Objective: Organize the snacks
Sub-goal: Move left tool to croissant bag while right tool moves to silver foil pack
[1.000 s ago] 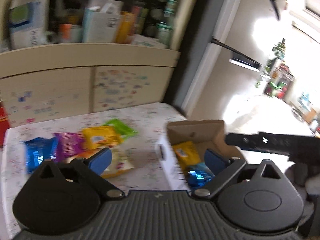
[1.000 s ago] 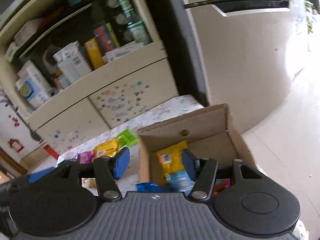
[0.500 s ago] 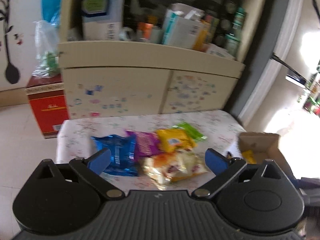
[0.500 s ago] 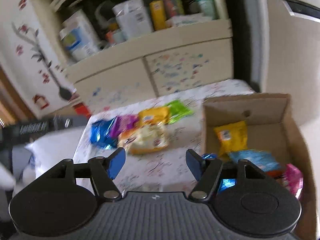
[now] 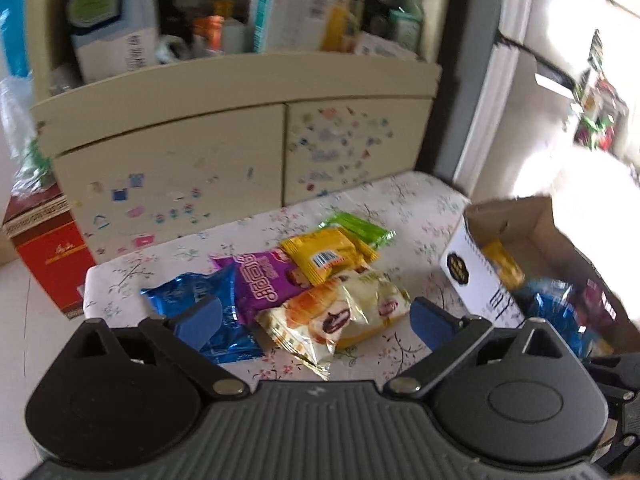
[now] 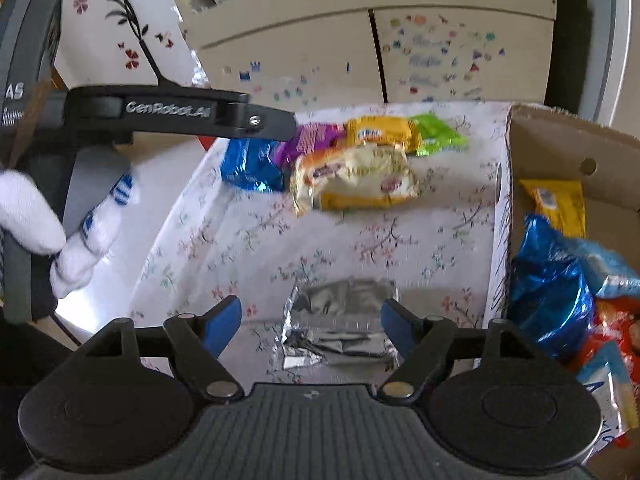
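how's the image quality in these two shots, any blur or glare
Left wrist view: blown-out glare from the bright room at upper right, cardboard box motion-smeared, shelf clutter soft, fisheye bends the cabinet. Right wrist view: sharper overall, though the silver packet is slightly blurred and shiny.

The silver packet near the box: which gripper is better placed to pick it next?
Right. The right gripper is open with the silver packet between its fingers, beside the cardboard box; the left gripper faces the far pile.

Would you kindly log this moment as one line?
left tongs: open, over snack pile | right tongs: open, over silver packet | box: partly filled
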